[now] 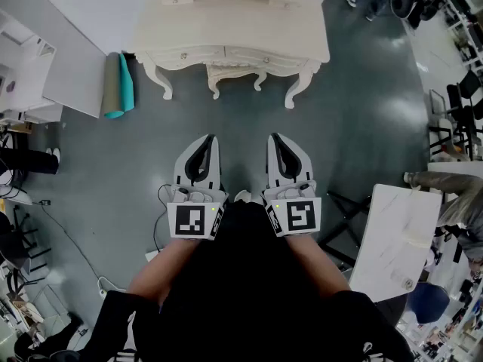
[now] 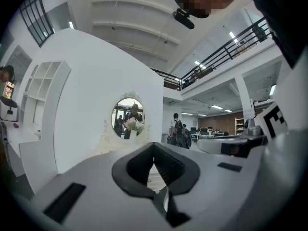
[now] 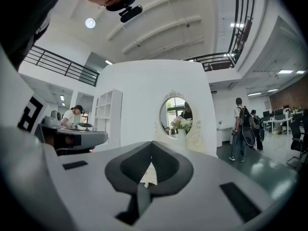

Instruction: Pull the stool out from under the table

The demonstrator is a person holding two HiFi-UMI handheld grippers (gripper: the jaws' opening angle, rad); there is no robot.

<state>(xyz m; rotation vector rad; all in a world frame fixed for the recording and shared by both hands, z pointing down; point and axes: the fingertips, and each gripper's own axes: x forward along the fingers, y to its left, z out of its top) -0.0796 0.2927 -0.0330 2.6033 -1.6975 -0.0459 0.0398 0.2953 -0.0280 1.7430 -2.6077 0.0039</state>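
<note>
The cream table (image 1: 234, 29) looks like smooth painted wood above a glossy grey floor (image 1: 362, 111).

Bare grey floor (image 1: 234, 115) lies open from the left gripper (image 1: 210, 137) and right gripper (image 1: 273, 136) up to the dressing table (image 1: 226, 21). The stool (image 1: 234, 72) sits tucked between the table's curved front legs (image 1: 161, 81), with a narrow gap on either side. To the left, rolled mats (image 1: 118, 85) stand against a white panel (image 1: 72, 59) and a cable (image 1: 72, 243) trails over the floor. To the right, a white-topped table (image 1: 392, 240) and black chairs (image 1: 460, 100) stand well apart from the straight path.
</note>
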